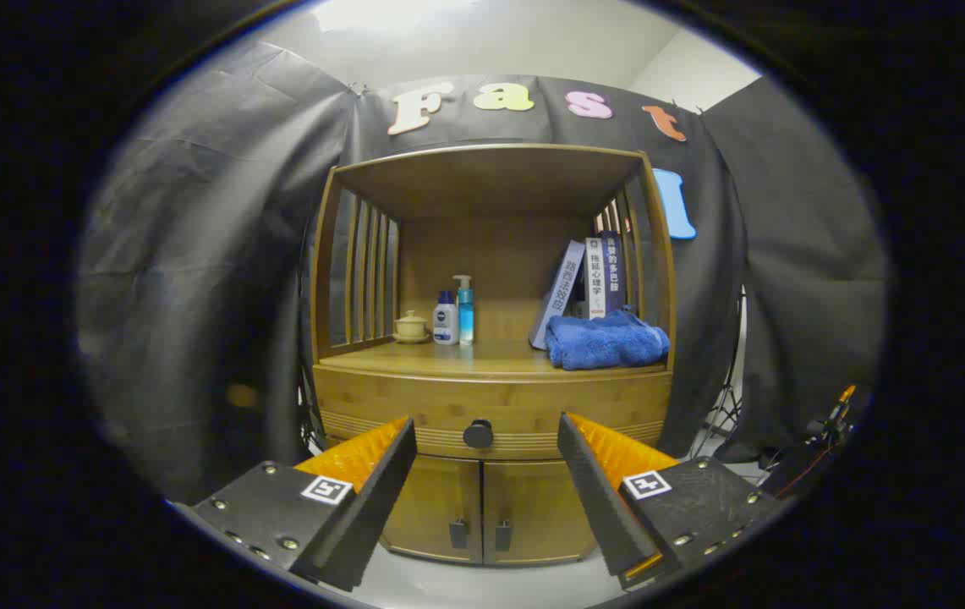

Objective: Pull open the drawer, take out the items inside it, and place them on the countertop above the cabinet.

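While drawer (492, 414) closed, tool (486, 440) gapes

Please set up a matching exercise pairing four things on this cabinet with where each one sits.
Things:
1. blue towel
2. books
3. lidded cup
4. drawer knob

Places:
A. ahead of the open gripper, between its jaws
B. countertop, by the slatted side
C. leaning behind the towel
D. countertop front, opposite end from the cup

Pairs: 1-D, 2-C, 3-B, 4-A
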A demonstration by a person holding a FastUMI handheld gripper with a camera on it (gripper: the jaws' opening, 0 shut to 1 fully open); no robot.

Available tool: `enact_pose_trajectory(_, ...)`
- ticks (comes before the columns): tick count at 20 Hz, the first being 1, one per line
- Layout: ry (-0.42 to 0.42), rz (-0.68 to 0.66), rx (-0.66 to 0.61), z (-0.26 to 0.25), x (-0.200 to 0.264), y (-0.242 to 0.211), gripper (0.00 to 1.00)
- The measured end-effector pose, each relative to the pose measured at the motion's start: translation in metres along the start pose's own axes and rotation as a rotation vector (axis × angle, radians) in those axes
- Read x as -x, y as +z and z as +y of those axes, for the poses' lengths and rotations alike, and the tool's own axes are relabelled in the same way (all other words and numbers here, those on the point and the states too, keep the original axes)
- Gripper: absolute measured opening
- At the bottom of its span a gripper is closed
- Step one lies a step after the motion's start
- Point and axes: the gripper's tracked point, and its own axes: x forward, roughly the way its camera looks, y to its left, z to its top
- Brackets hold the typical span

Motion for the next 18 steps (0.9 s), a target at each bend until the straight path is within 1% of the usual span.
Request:
enact_pose_trajectory(11, 0.001, 0.039, -0.030, 0.006, -0.005, -0.011, 1.00)
enact_pose_trajectory(14, -0.001, 0.048, -0.022, 0.006, -0.006, -0.015, 1.00)
enact_pose_trajectory(18, -0.002, 0.042, -0.033, 0.007, -0.007, -0.011, 1.00)
